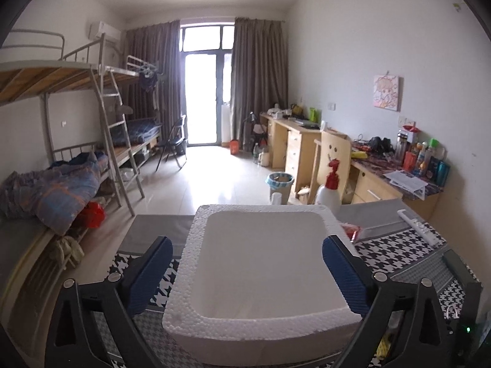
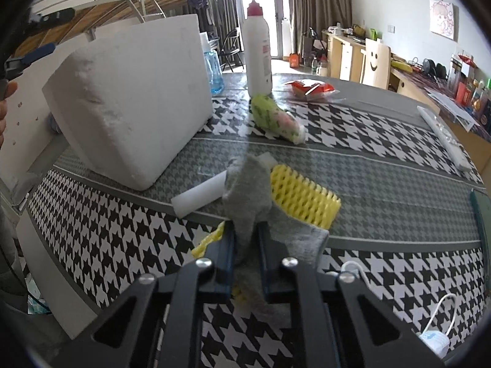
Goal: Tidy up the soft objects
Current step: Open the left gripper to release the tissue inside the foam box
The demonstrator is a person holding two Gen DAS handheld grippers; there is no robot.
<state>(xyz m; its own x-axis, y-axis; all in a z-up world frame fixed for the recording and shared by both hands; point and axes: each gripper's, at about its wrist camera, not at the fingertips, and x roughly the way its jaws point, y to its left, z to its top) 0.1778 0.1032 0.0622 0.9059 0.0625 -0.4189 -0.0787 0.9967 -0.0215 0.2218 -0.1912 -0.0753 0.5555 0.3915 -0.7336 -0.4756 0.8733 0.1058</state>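
Observation:
My left gripper is shut on a white foam box, its blue pads pressing the two side walls; the box is empty and tilted. The box also shows in the right wrist view, tipped up on one edge on the houndstooth table. My right gripper is shut on a grey sock and holds it above the table. Below it lie a yellow foam net and a white foam roll. A green patterned sock lies further back.
A white pump bottle, a blue bottle and a red packet stand behind the box. A white remote lies at the right edge. A face mask lies near right. Bunk beds and desks line the room beyond.

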